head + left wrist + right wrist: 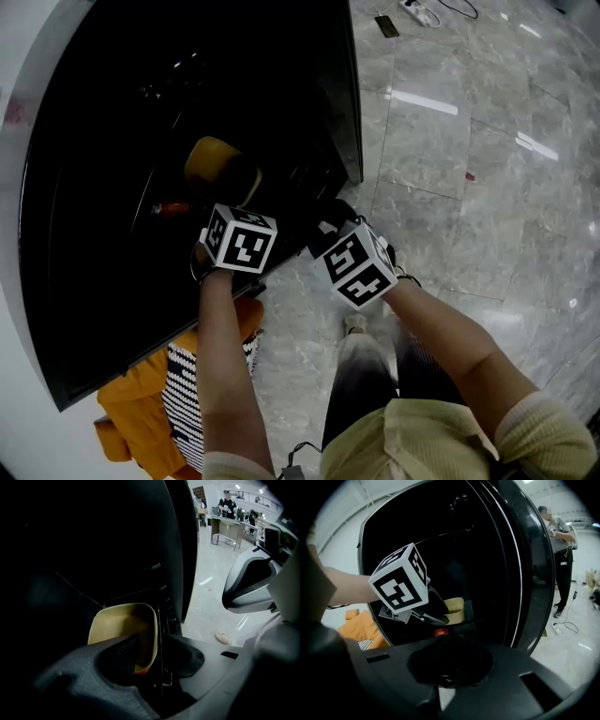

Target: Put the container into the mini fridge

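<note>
Where the left gripper (149, 654) reaches into the dark mini fridge (112, 141), its jaws are closed on the near wall of the tan container (119, 625), one jaw inside the rim and one outside. Container: open-topped, long side running straight ahead of those jaws, already within the fridge opening; contact with the wire shelf (161, 620) cannot be told. Right gripper (451, 644): jaws together, nothing held, outside the fridge, just beside the left. Judgement: setting down falls to the left.
</note>
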`<state>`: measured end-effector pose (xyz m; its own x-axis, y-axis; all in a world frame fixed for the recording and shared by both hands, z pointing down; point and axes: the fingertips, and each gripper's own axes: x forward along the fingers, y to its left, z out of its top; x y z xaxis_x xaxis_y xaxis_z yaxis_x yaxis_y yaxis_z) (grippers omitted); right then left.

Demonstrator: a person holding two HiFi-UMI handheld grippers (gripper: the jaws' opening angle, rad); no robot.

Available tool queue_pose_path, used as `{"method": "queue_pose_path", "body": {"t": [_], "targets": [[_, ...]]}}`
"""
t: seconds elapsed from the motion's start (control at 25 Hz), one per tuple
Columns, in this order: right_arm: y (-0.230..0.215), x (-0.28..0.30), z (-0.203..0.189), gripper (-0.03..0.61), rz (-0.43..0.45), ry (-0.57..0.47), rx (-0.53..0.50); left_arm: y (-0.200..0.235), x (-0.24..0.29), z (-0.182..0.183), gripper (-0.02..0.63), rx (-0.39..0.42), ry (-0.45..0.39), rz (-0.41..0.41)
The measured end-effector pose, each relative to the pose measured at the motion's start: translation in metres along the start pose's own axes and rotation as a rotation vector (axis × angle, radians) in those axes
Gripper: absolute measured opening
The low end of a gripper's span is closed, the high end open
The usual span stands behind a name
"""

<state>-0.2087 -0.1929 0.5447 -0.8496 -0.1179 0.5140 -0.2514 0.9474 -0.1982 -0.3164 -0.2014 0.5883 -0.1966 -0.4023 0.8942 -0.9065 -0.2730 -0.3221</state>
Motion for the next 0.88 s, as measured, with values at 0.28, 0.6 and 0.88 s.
{"method": "queue_pose_path", "body": {"t": [0.28, 0.6, 0.88], "targets": [[0.002, -0.017, -0.001, 0.031, -0.017, -0.003, 0.014, -0.012, -0.017, -0.002, 0.146, -0.001, -0.009, -0.010], [0.005, -0.031, 0.009, 0.031, -0.040, -0.022, 0.025, -0.013, -0.048, 0.012, 0.146, -0.052, -0.124, 0.048], [0.012, -0.048, 0.019, 0.031, -0.050, -0.039, 0.045, -0.034, -0.080, 0.017, 0.080, -0.128, -0.198, 0.024]]}}
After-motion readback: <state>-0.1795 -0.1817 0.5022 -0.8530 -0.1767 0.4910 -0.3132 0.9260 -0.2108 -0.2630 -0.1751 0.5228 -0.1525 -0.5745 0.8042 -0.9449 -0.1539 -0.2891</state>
